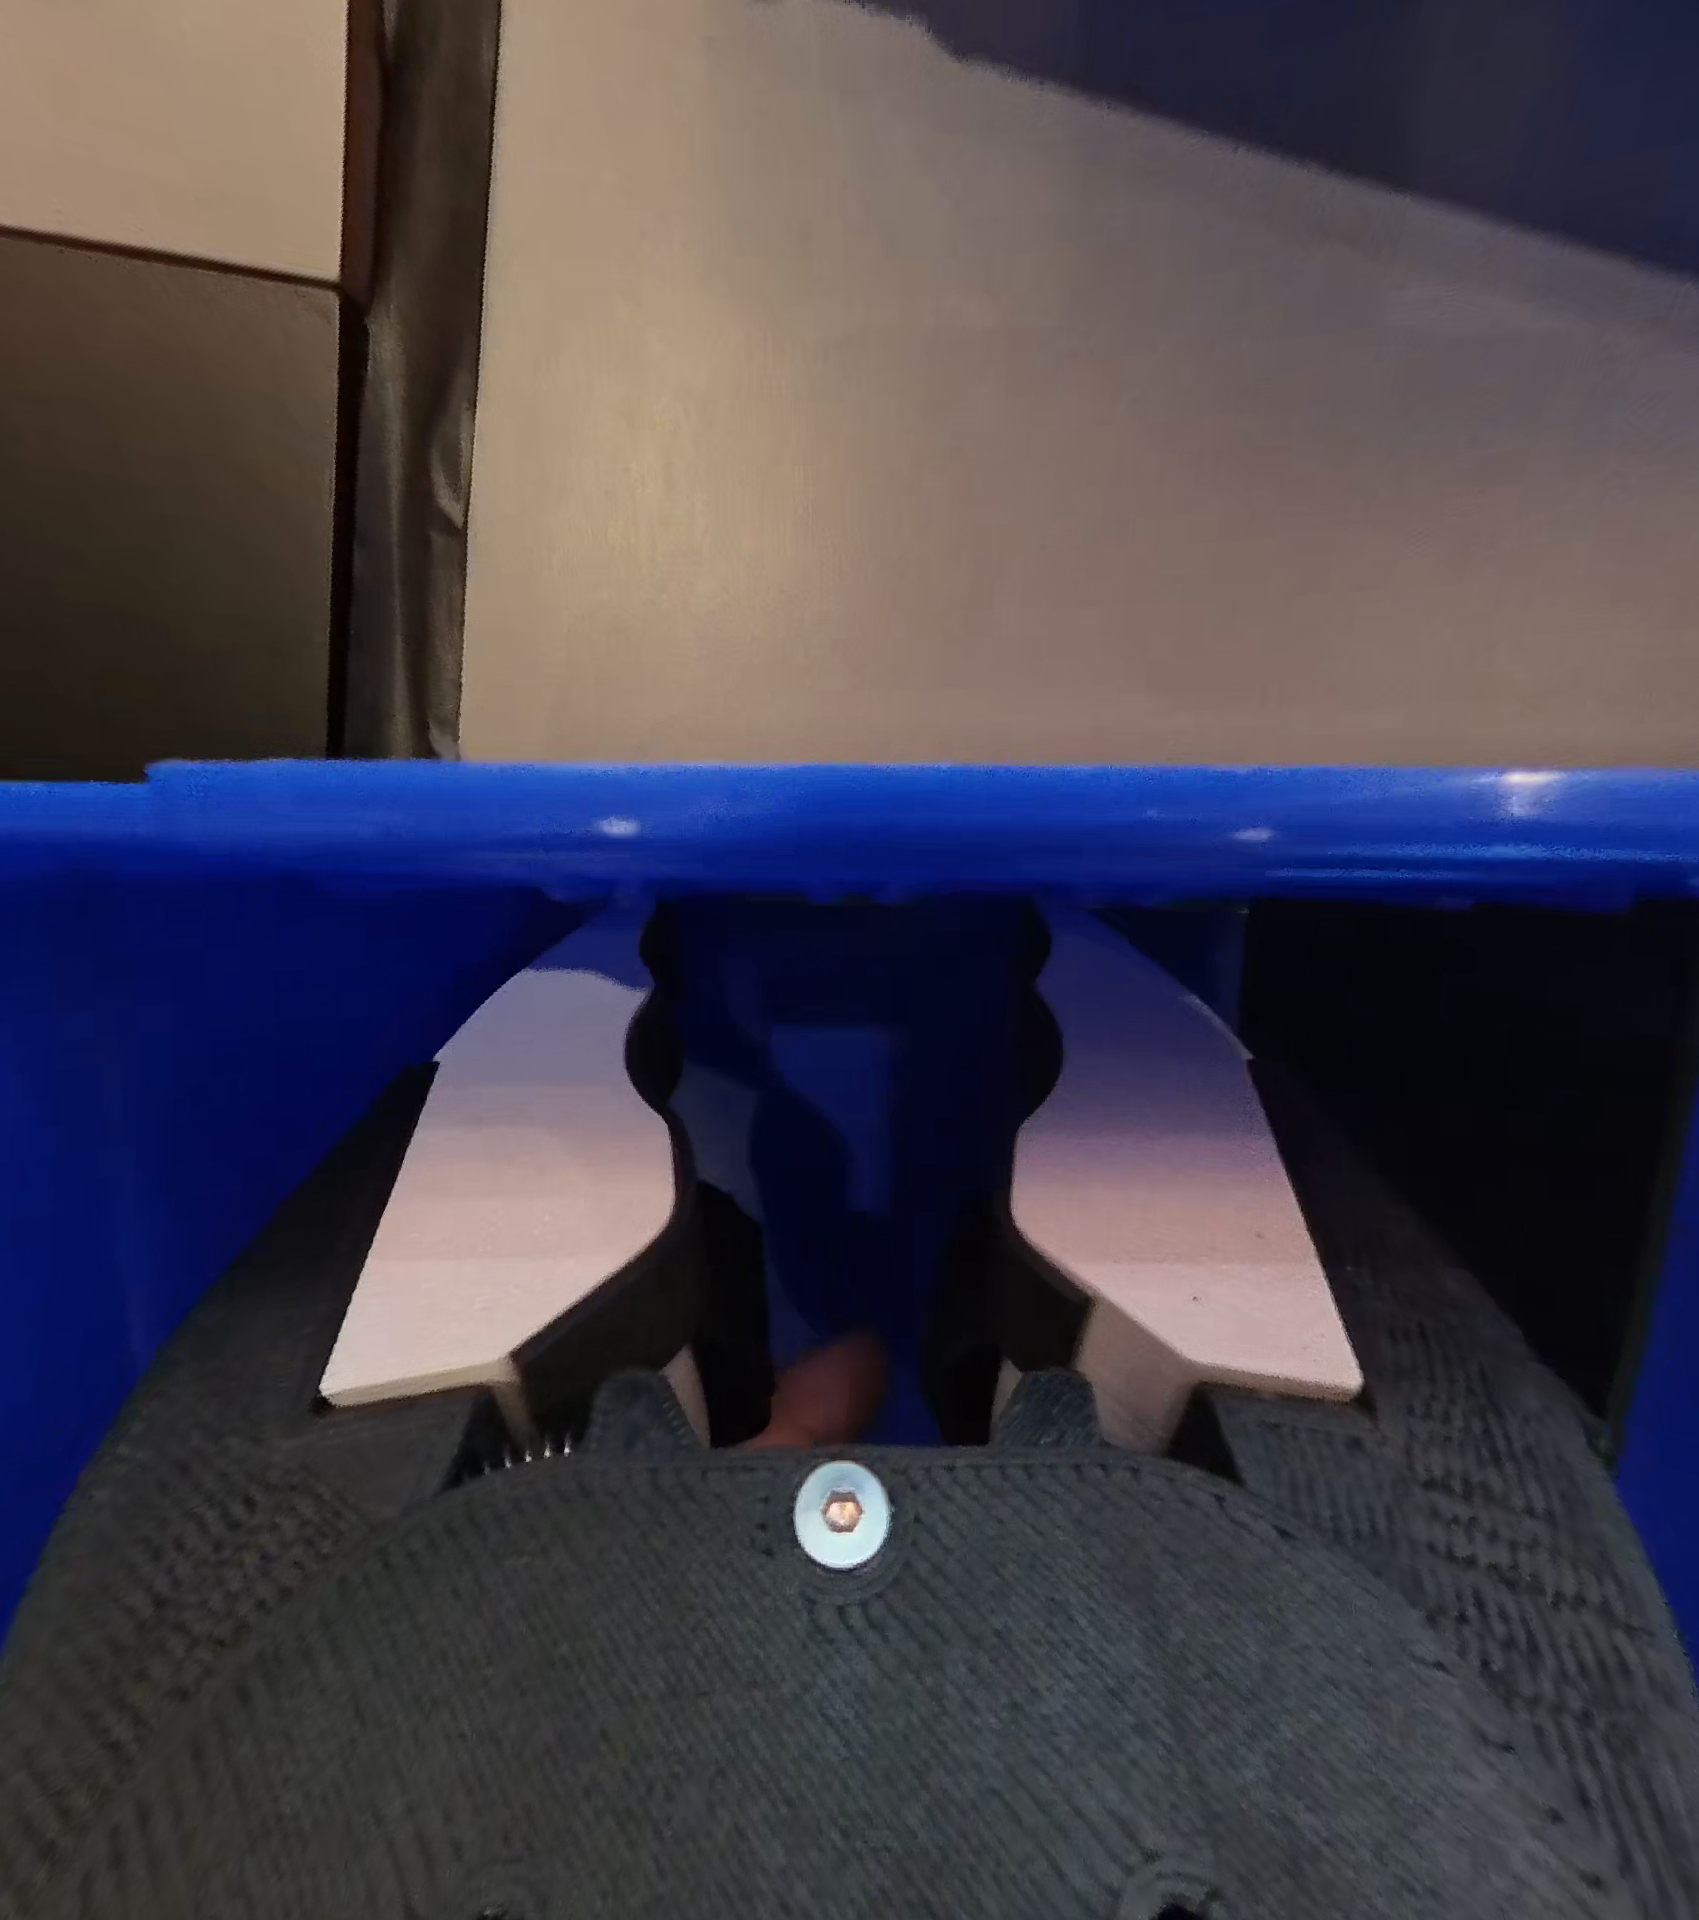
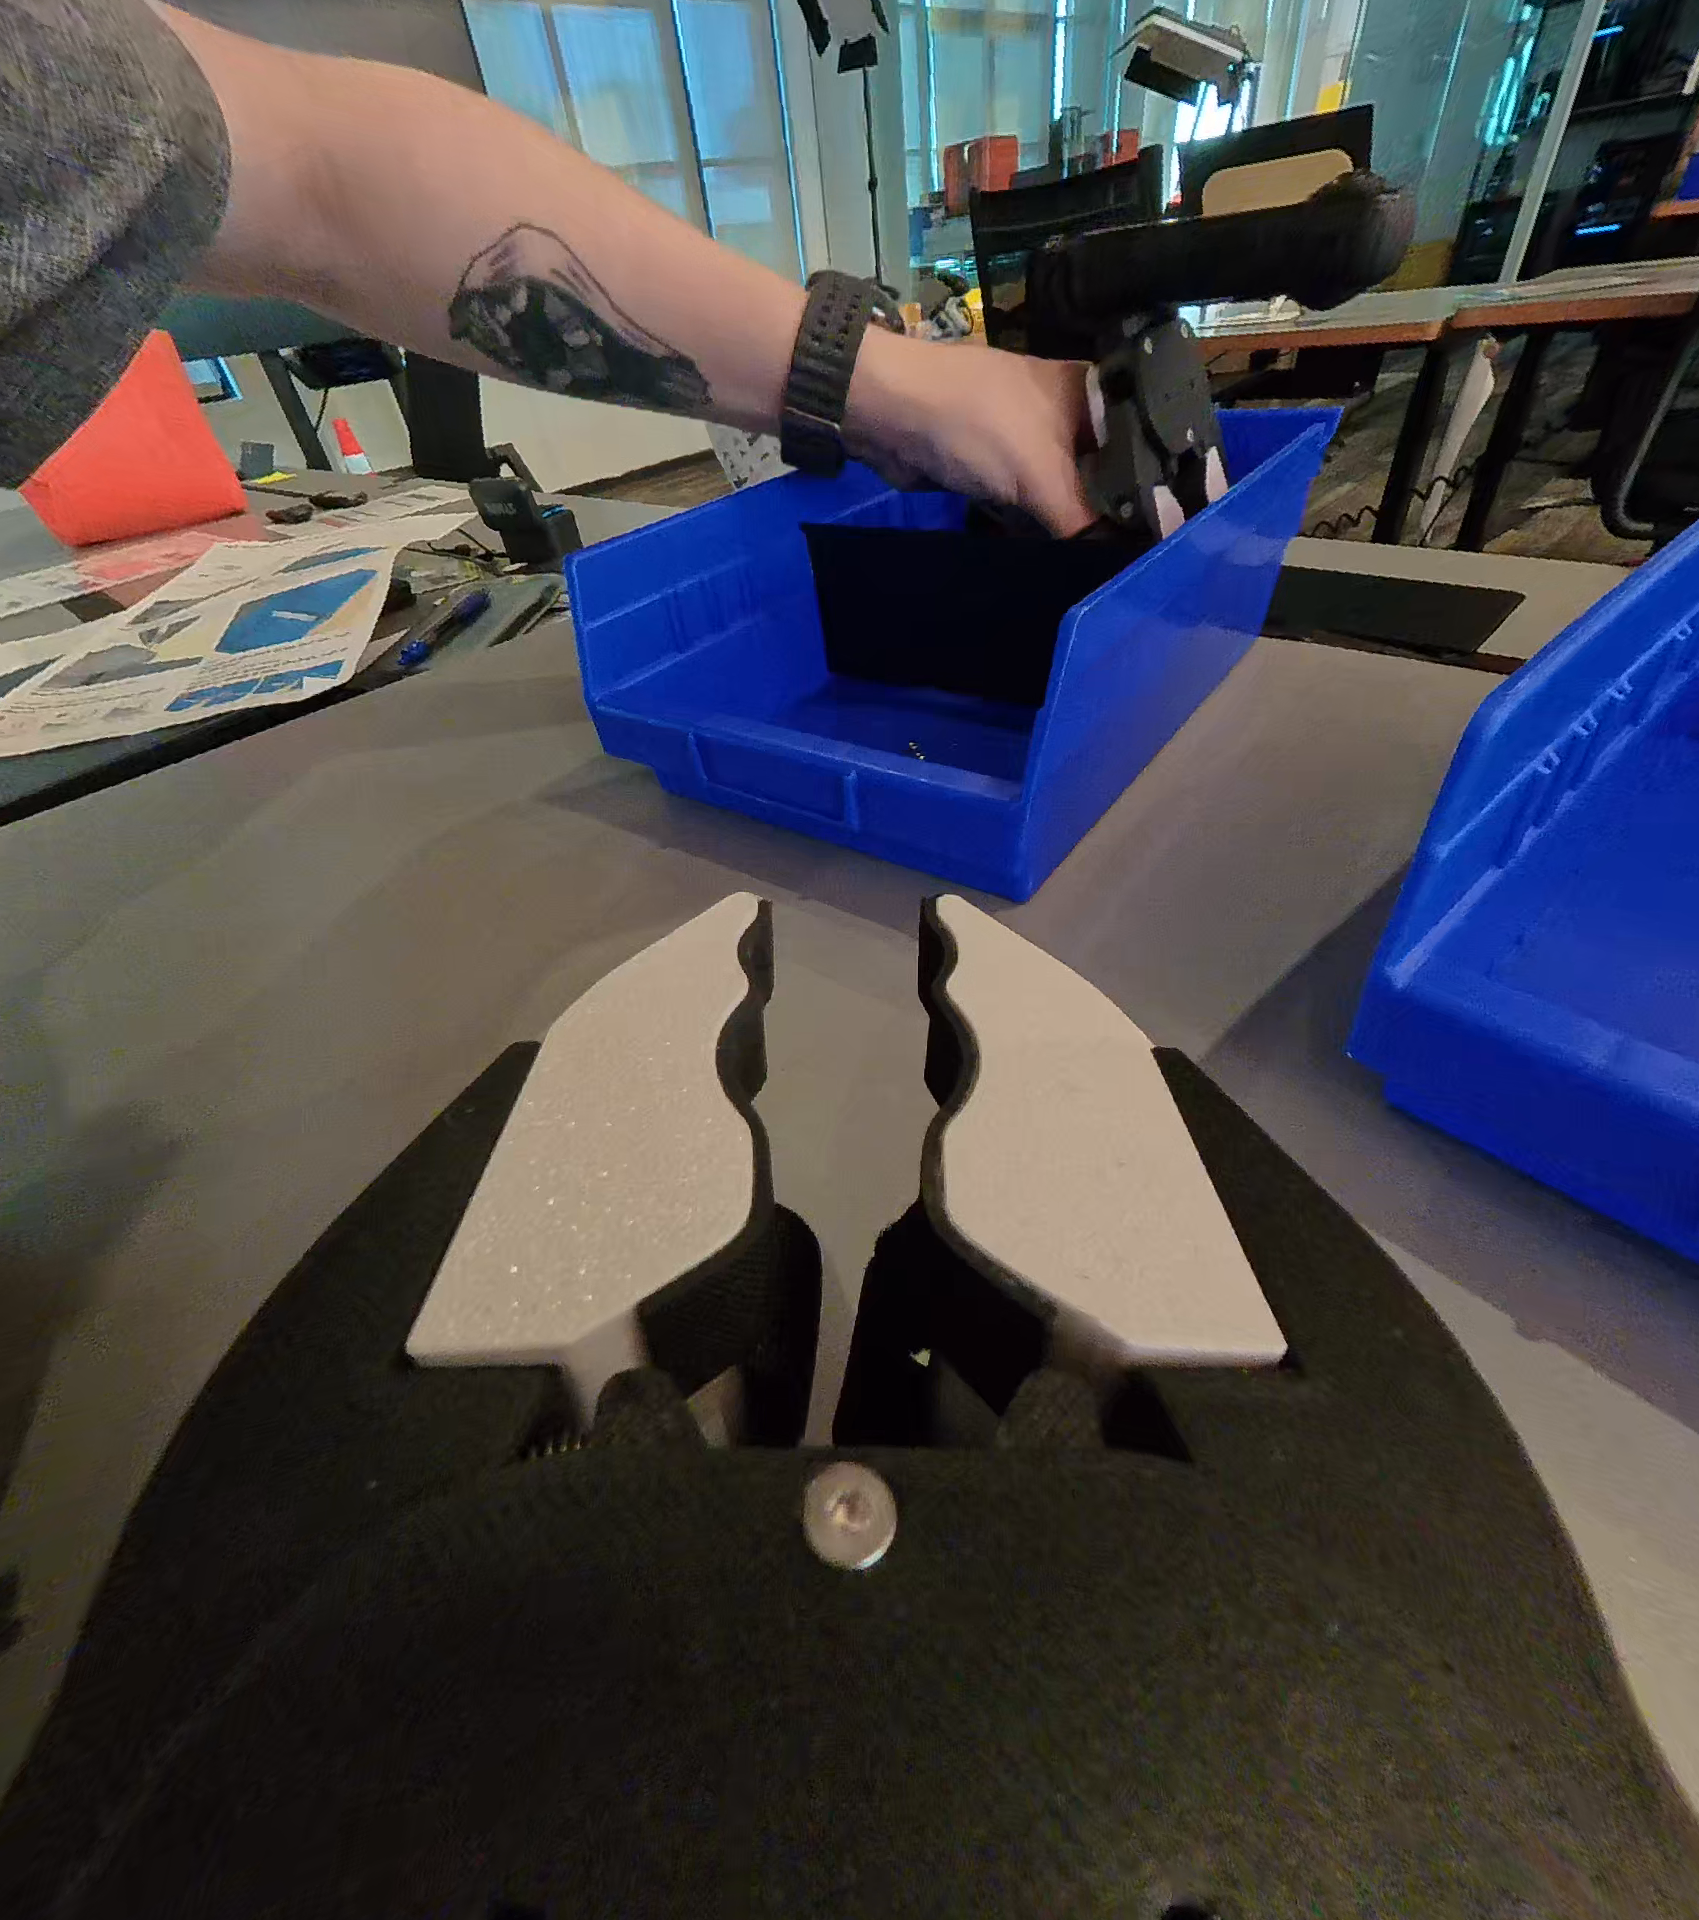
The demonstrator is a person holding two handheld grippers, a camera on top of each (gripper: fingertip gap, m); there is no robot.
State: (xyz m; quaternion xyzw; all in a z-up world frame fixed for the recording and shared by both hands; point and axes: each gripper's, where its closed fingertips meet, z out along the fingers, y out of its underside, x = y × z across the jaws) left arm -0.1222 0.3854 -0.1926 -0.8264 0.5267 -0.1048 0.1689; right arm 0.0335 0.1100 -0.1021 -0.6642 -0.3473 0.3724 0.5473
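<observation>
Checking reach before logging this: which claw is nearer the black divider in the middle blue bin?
Left. The left claw is down inside the bin, right at the divider. The right claw hangs over the grey table, short of the bin.

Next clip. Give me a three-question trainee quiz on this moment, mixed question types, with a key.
1. True or false: the right gripper hovers over the grey table with nothing between its fingers.
2. Multiple choice: where is the left gripper? A) reaching down into the far blue bin, B) inside the near blue bin at the right, C) resting on the printed papers.
3. Fill in: a flat ____-coloured divider stands upright across the far bin.

Key: 1 true. 2 A. 3 black.
</observation>
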